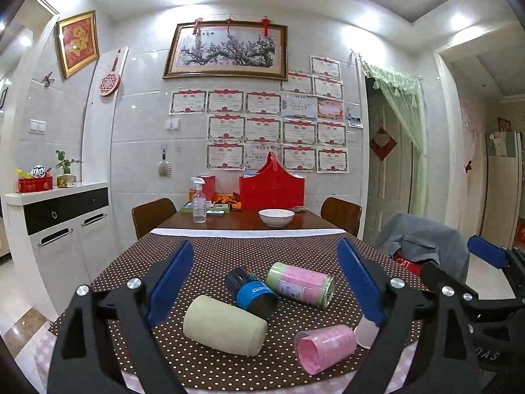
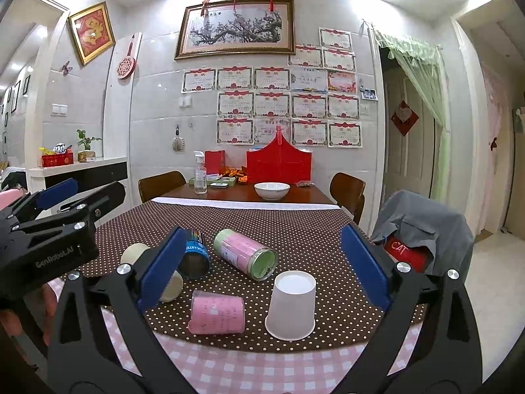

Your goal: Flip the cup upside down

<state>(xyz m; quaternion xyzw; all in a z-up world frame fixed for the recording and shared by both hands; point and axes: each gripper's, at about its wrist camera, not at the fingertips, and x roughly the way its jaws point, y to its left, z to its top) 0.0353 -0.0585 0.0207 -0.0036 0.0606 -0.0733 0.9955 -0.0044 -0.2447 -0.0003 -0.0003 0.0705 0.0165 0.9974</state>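
A white paper cup stands upside down on the dotted brown cloth, between my right gripper's open fingers and a little ahead of them. In the left wrist view the cup is mostly hidden behind my left gripper's right finger. Four other cups lie on their sides: a cream one, a blue one, a green-pink one and a clear pink one. My left gripper is open and empty above them. It also shows at the left of the right wrist view.
A white bowl, a spray bottle and a red box stand at the table's far end. A chair draped with grey clothing is at the right. A pink checked cloth covers the near edge.
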